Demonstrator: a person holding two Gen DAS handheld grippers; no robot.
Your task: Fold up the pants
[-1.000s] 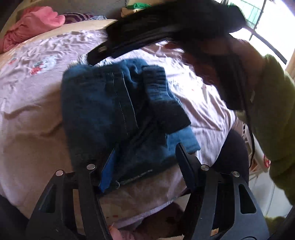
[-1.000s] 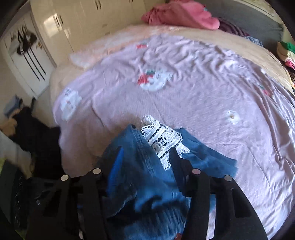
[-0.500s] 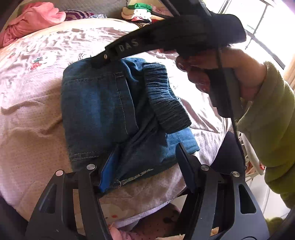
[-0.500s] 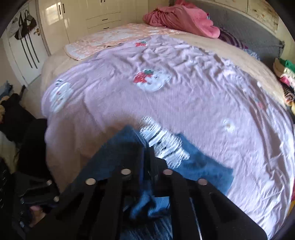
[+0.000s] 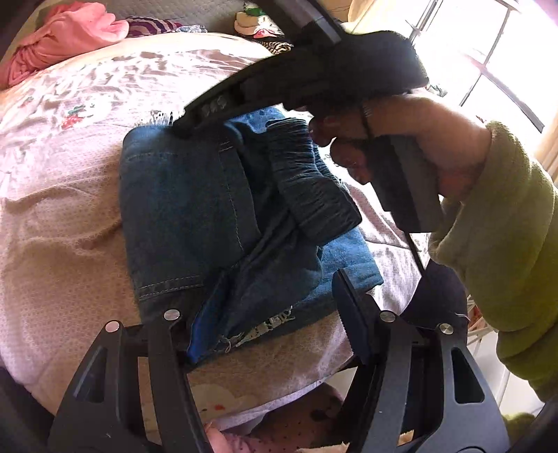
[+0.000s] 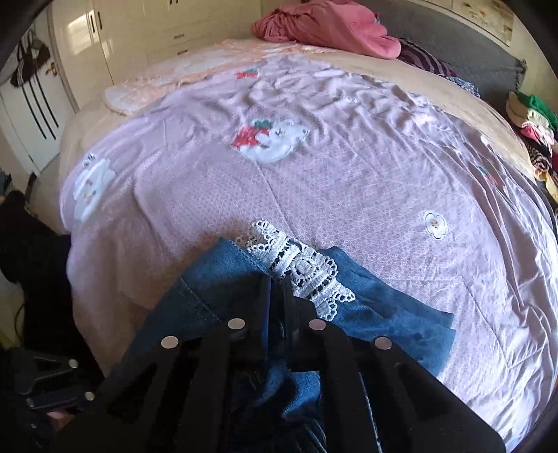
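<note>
1. The bed (image 6: 348, 167) fills both views, covered by a wrinkled pink bedspread (image 5: 59, 216) printed with cartoon patches.
2. A heap of pink clothing (image 6: 324, 24) lies at the far end of the bed, and a stack of mixed garments (image 6: 533, 139) sits at its right edge.
3. The denim pants (image 5: 195, 216) lie folded into a compact bundle near the bed's front edge; a gathered elastic waistband (image 5: 310, 184) rests on top, and white lace trim (image 6: 300, 265) pokes out at the far side.
4. The person's right hand (image 5: 418, 139), in a green sleeve (image 5: 498, 237), holds the handle of the right gripper (image 6: 277, 289) above the bundle.
5. The right gripper's fingers (image 6: 263, 306) are pressed nearly together, pinching a fold of denim at the bundle's top.
6. The left gripper (image 5: 268, 313) hovers at the near edge of the pants with its fingers (image 5: 352, 313) spread wide, gripping nothing.
</note>
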